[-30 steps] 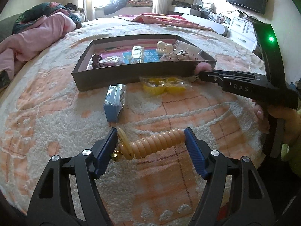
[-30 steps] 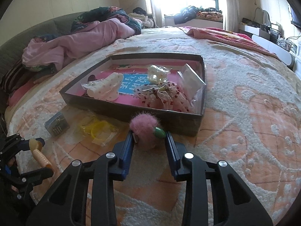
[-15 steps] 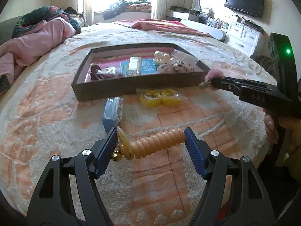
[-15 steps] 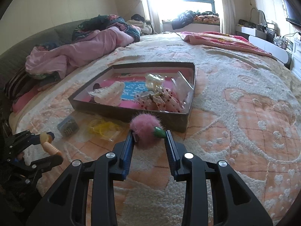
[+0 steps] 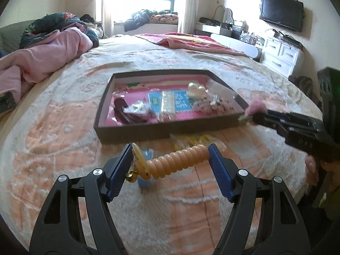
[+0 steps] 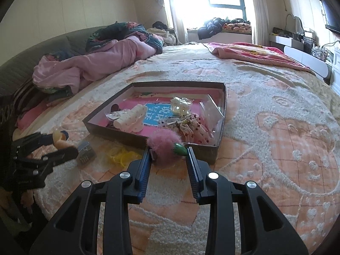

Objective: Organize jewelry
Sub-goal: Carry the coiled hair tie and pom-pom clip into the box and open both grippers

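A dark shallow tray (image 5: 167, 128) (image 6: 220, 146) lies on the bed and holds several bagged hair and jewelry pieces on a pink liner. My left gripper (image 5: 169, 155) is shut on a beige spiral coil hair tie (image 5: 176, 162) with a small gold charm, held above the blanket in front of the tray. My right gripper (image 6: 169, 153) is shut on a pink fluffy pom-pom clip (image 6: 164, 145) with a green tip, held by the tray's near corner. The right gripper also shows in the left wrist view (image 5: 247, 116), and the left one in the right wrist view (image 6: 57, 144).
A bag of yellow rings (image 6: 122, 156) and a small blue packet (image 6: 86, 153) lie on the blanket (image 6: 276, 127) before the tray. Pink bedding (image 5: 42, 57) is piled at the far left. White drawers (image 5: 282, 55) and a wall TV (image 5: 281, 12) stand at the right.
Both grippers have risen with their items still held. The tray now sits lower and farther in both views, with more of the room showing.
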`<state>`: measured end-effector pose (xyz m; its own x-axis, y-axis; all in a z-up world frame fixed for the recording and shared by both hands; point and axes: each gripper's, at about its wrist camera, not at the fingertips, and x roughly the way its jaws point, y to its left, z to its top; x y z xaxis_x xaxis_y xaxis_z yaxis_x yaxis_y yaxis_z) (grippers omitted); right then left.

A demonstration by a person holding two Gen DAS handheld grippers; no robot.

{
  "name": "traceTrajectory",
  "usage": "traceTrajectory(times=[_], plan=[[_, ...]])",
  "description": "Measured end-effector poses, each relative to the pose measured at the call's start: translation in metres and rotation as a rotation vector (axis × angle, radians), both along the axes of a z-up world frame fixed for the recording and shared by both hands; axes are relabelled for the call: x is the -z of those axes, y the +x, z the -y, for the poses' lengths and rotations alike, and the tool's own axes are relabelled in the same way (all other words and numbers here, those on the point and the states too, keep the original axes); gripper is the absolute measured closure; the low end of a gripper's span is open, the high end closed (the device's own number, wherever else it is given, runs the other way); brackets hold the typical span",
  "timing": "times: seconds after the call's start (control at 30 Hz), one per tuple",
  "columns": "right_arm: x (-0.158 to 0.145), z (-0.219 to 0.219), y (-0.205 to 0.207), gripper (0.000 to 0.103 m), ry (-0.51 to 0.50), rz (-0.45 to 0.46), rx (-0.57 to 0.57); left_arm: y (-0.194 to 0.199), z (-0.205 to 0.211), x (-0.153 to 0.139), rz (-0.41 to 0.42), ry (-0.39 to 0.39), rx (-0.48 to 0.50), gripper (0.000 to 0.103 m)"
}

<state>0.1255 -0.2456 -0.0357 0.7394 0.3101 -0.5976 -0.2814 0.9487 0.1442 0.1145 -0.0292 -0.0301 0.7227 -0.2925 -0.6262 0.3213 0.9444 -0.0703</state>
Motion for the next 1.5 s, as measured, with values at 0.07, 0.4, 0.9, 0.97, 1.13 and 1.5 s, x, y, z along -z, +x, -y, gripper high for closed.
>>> traceTrajectory(times=[0.07, 0.4, 0.9, 0.97, 1.13, 1.5], plan=[[-0.001, -0.001, 0.002, 0.072, -0.004, 0.004, -0.001, 0.007, 0.001, -0.003, 0.008, 0.002, -0.004, 0.04], [-0.002, -0.007, 0.012, 0.072, -0.021, 0.017, -0.008, 0.034, 0.008, -0.013, 0.033, -0.005, -0.004, 0.04], [-0.002, -0.004, 0.033, 0.072, -0.03, 0.023, 0.023, 0.077, 0.013, -0.023, 0.062, -0.031, -0.016, 0.04], [-0.003, -0.003, 0.036, 0.072, -0.03, 0.024, 0.027, 0.084, 0.013, -0.022, 0.061, -0.033, -0.018, 0.04], [-0.003, -0.004, 0.043, 0.072, -0.038, 0.027, 0.034, 0.102, 0.01, -0.021, 0.057, -0.042, -0.03, 0.04], [0.0, -0.012, 0.063, 0.072, -0.059, 0.025, 0.034, 0.131, 0.001, -0.006, 0.023, -0.042, -0.048, 0.04]])
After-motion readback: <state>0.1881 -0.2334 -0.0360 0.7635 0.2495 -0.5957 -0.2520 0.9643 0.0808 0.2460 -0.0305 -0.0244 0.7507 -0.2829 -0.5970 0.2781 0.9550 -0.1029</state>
